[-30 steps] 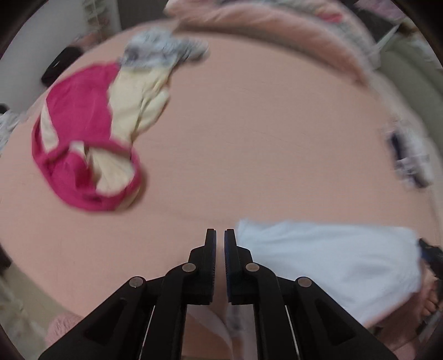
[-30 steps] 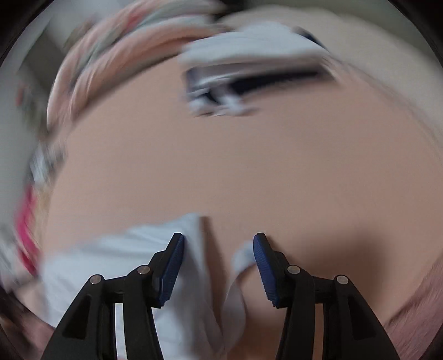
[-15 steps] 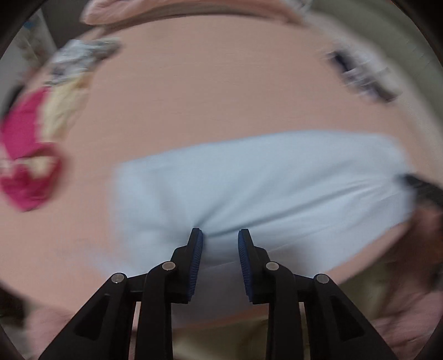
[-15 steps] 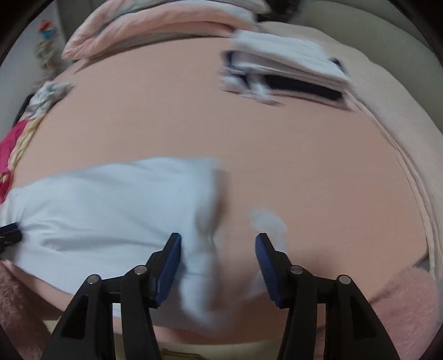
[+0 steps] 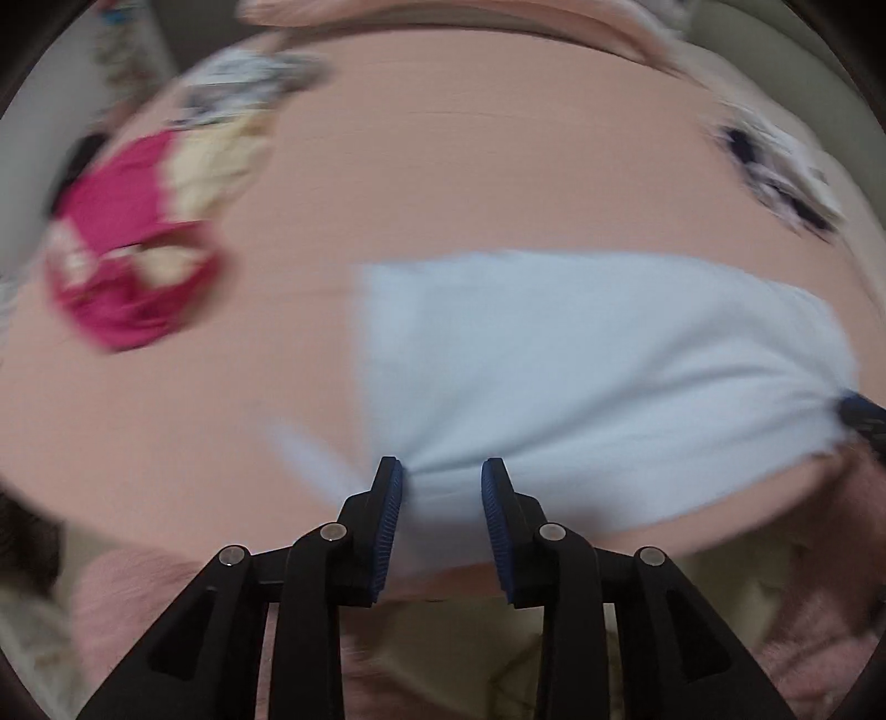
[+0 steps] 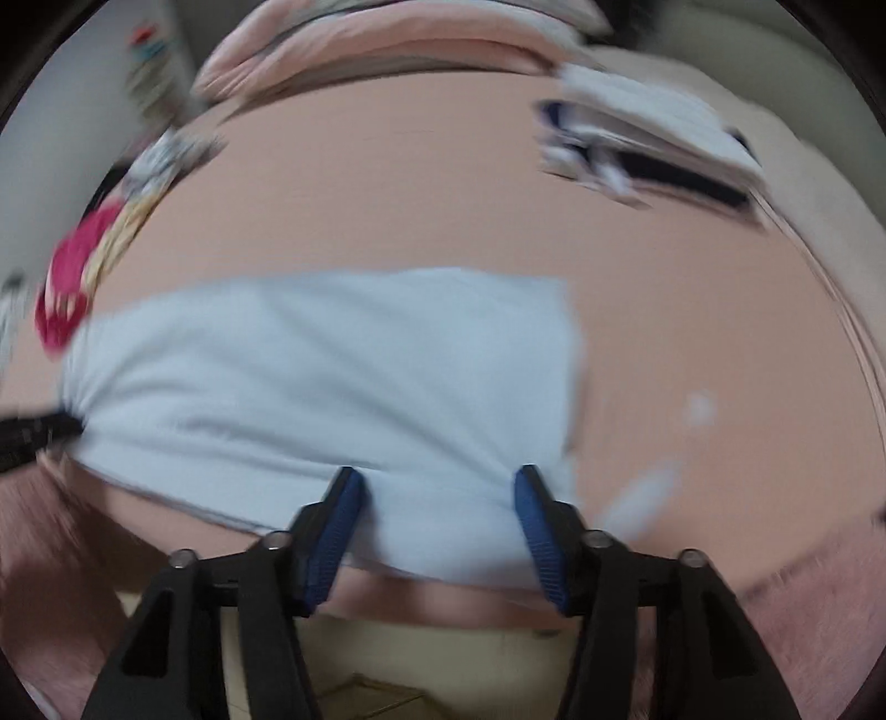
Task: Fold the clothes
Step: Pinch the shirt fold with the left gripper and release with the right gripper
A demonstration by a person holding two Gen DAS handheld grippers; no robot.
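Observation:
A pale blue garment (image 5: 581,354) lies spread flat near the front edge of the pink bed (image 5: 470,177); it also shows in the right wrist view (image 6: 332,376). My left gripper (image 5: 442,471) is open, its jaws apart over the garment's near left edge. My right gripper (image 6: 437,479) is open wide over the garment's near right edge. Both views are blurred. Each gripper's tip shows at the edge of the other view.
A crumpled magenta and cream garment (image 5: 133,260) lies at the left of the bed, with a grey patterned one (image 5: 249,77) behind it. A folded white and dark pile (image 6: 653,144) sits at the far right. Rolled pink bedding (image 6: 387,50) lies along the back.
My left gripper has opened from nearly shut and let go of the blue garment. The garment now lies spread flat on the bed. Both grippers have drawn back toward the bed's front edge.

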